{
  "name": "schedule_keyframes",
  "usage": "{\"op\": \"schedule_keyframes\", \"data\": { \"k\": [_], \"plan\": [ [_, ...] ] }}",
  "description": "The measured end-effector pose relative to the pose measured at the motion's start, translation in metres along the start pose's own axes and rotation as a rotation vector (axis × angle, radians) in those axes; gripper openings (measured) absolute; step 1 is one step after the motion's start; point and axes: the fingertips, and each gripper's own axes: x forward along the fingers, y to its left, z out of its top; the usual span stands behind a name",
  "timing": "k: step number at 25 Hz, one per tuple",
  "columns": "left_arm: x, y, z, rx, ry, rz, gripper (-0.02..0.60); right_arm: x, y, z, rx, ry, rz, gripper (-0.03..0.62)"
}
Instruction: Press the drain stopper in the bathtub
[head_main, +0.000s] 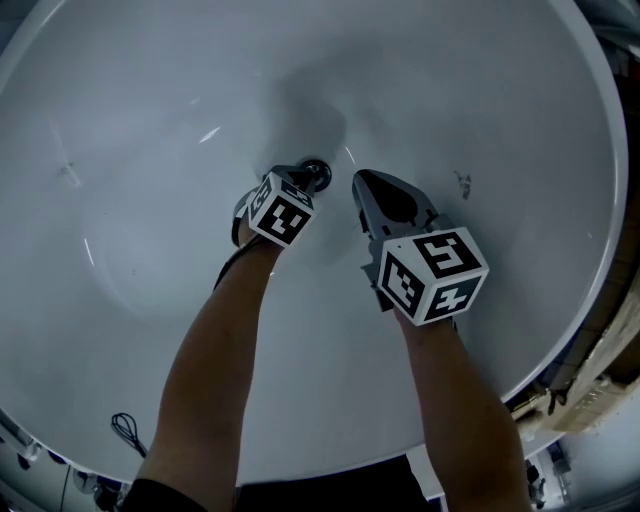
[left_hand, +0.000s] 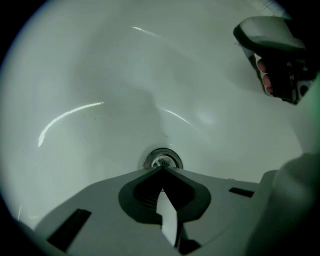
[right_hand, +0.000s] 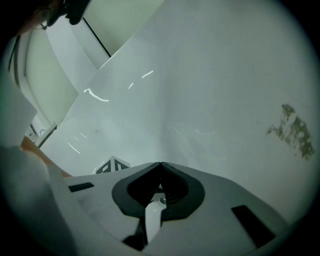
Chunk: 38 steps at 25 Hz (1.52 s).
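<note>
Left gripper view puts our left gripper (left_hand: 161, 168), fingers pressed together, tip at the drain stopper (left_hand: 162, 159) on the bathtub (left_hand: 100, 75) floor. Our right gripper (head_main: 358, 180), fingers also together, hangs just beside that stopper.

No text, number or brand is legible in any view. Only coded black-and-white square markers show, on the left cube (head_main: 281, 215) of the left gripper (head_main: 316, 180) and on the right cube (head_main: 432, 272) of the right gripper (head_main: 358, 181).
</note>
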Motion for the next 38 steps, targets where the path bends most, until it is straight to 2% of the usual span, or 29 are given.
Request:
{"op": "schedule_keyframes", "data": {
  "k": [3,5,9,15,17,20,25,31,38],
  "plan": [
    [-0.001,0.001,-0.002,-0.072,-0.019,0.019,0.015,0.000,0.007,0.006,-0.021,-0.004,0.002,0.014],
    [0.000,0.002,-0.001,-0.093,-0.019,0.047,0.015,-0.001,0.007,0.009,-0.020,-0.011,0.002,0.014],
    [0.001,0.003,-0.001,-0.101,0.003,0.093,0.015,-0.001,0.003,0.011,-0.009,-0.015,-0.018,0.014],
    [0.004,0.004,0.000,-0.078,0.113,0.087,0.015,-0.002,0.001,0.014,0.023,-0.023,-0.027,0.014],
    [0.003,0.004,0.001,-0.065,0.123,0.078,0.015,-0.001,0.003,0.017,0.024,-0.028,-0.021,0.014],
    [0.002,0.004,0.000,-0.076,0.093,0.057,0.015,-0.001,0.006,0.019,0.030,-0.033,-0.012,0.014],
    [-0.006,0.002,0.001,-0.167,0.022,0.032,0.015,-0.003,0.005,0.021,0.054,-0.039,-0.003,0.015],
    [-0.007,-0.002,0.002,-0.140,0.015,0.059,0.015,-0.004,0.003,0.018,0.075,-0.035,0.001,0.014],
    [-0.026,-0.005,-0.003,-0.182,-0.001,0.093,0.015,-0.011,0.016,0.025,0.085,-0.058,0.030,0.014]
  ]
}}
